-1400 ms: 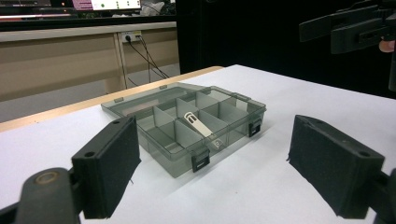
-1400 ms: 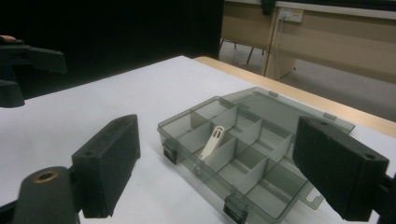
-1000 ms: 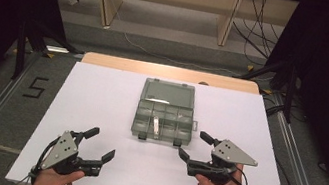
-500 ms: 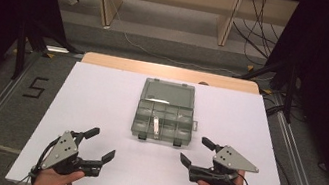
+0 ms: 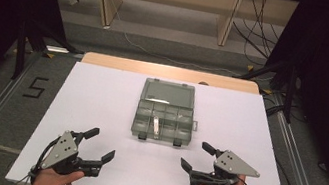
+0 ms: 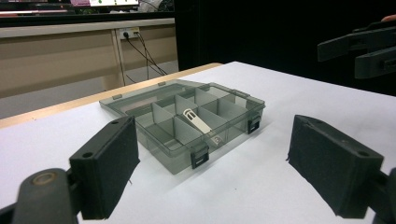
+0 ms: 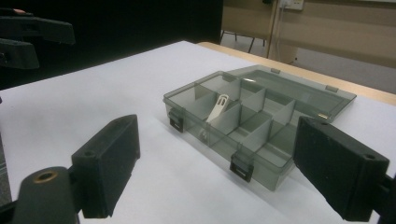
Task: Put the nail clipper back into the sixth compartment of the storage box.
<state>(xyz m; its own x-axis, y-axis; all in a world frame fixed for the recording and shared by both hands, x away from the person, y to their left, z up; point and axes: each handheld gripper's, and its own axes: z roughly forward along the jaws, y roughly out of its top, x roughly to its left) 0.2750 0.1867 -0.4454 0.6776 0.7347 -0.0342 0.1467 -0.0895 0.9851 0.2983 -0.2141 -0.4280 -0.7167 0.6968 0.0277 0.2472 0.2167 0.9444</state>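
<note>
My grippers, both wide open and empty

Organizer box point(image 5: 165, 112) lies ahead between left gripper point(image 5: 100, 145) and right gripper point(image 5: 198, 157); the white strip point(image 6: 198, 121) inside is indistinct.

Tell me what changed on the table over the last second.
The right gripper drew back toward the person and slightly outward, away from the organizer box; jaws open and empty throughout. The left gripper stayed put, open. The box, lid open, and the white strip inside it did not move.

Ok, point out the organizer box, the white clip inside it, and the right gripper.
organizer box point(image 5: 168, 95): high view, on its open lid.
white clip point(image 5: 157, 126): high view, mid-strip.
right gripper point(image 5: 196, 157): high view, midway between its fingers.
</note>
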